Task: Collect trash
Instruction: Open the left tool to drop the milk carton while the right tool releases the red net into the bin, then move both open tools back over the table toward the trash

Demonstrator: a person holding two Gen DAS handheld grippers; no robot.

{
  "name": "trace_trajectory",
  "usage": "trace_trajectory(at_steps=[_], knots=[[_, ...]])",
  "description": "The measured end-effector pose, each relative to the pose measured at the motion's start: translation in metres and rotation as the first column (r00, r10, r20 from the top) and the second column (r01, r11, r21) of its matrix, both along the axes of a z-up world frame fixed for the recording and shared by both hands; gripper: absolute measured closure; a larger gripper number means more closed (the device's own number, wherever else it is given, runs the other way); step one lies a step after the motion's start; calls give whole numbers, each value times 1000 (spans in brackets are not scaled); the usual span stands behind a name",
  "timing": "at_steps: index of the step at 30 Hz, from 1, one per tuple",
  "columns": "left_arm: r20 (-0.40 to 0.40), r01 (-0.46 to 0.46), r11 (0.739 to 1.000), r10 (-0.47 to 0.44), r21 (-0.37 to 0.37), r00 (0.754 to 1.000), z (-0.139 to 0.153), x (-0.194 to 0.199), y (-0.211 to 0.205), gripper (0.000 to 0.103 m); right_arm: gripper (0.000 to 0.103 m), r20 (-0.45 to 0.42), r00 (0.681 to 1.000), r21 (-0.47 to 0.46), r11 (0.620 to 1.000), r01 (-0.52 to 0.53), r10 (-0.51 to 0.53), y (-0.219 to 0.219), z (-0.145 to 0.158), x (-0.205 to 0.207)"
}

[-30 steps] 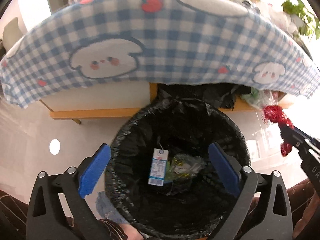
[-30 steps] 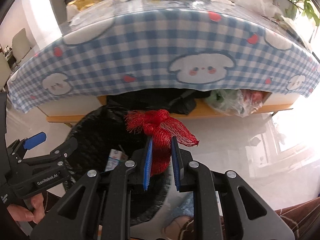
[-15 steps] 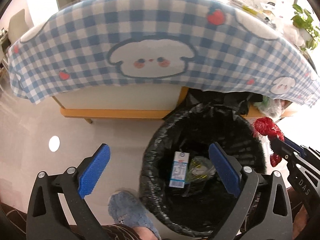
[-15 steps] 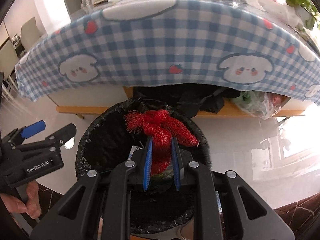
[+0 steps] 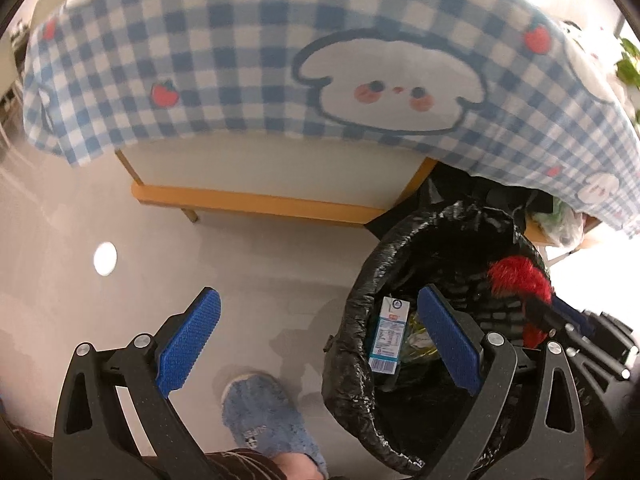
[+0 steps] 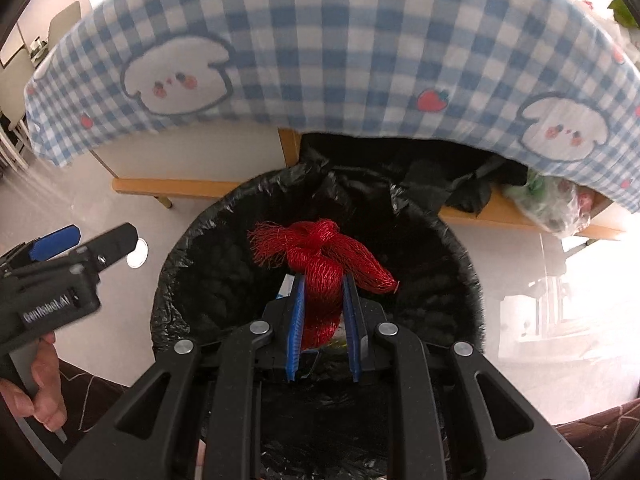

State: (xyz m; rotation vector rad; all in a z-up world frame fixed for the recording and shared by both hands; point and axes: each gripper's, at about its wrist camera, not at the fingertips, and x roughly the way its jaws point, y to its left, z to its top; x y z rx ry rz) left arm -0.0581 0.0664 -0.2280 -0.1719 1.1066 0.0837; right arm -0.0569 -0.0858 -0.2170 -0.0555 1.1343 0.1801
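My right gripper [image 6: 323, 286] is shut on a knotted red mesh net bag [image 6: 320, 256] and holds it over the mouth of a bin lined with a black bag [image 6: 192, 256]. In the left wrist view the same red mesh net bag [image 5: 518, 280] hangs above the bin [image 5: 360, 304] at the right. Inside the bin lie a white and blue carton [image 5: 390, 334] and some crumpled wrappers. My left gripper [image 5: 316, 332] stands open over bare floor left of the bin, nothing between its blue pads [image 5: 188, 344].
A table draped in a blue checked cloth with rabbit faces [image 5: 280, 60] overhangs behind the bin, with a wooden bench [image 5: 256, 202] beneath it. A foot in a blue slipper [image 5: 268, 420] rests left of the bin. Plastic bags [image 6: 552, 204] sit on the bench at the right.
Both grippers have shifted left and sunk a little. The bin has slid to the right in the left wrist view, and the red mesh bag now hangs over the bin's middle.
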Motion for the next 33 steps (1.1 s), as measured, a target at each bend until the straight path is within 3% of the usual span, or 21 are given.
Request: trace_trajectory(at_steps=[5, 14, 18, 22, 27, 33], knots=[[-23, -9, 1000, 8, -20, 1000, -13, 4, 5, 6, 85, -26, 1000, -3, 1000, 8, -8, 2, -15, 3], [-27, 40, 999, -39, 35, 999, -18, 4, -5, 6, 83, -40, 999, 8, 1000, 17, -16, 3, -23, 8], [-32, 49, 998, -48, 47, 998, -19, 3, -7, 6, 64, -29, 999, 8, 1000, 31, -30, 0, -22, 8], [-24, 51, 997, -50, 51, 998, -17, 2, -8, 6, 52, -5, 999, 10, 999, 38, -38, 0, -15, 7], [7, 47, 997, -47, 65, 999, -3, 0, -11, 6, 25, 37, 999, 5, 999, 37, -37, 0, 0, 7], [75, 16, 998, -20, 57, 997, 28, -3, -8, 6, 13, 92, 994, 28, 998, 57, -59, -6, 28, 8]])
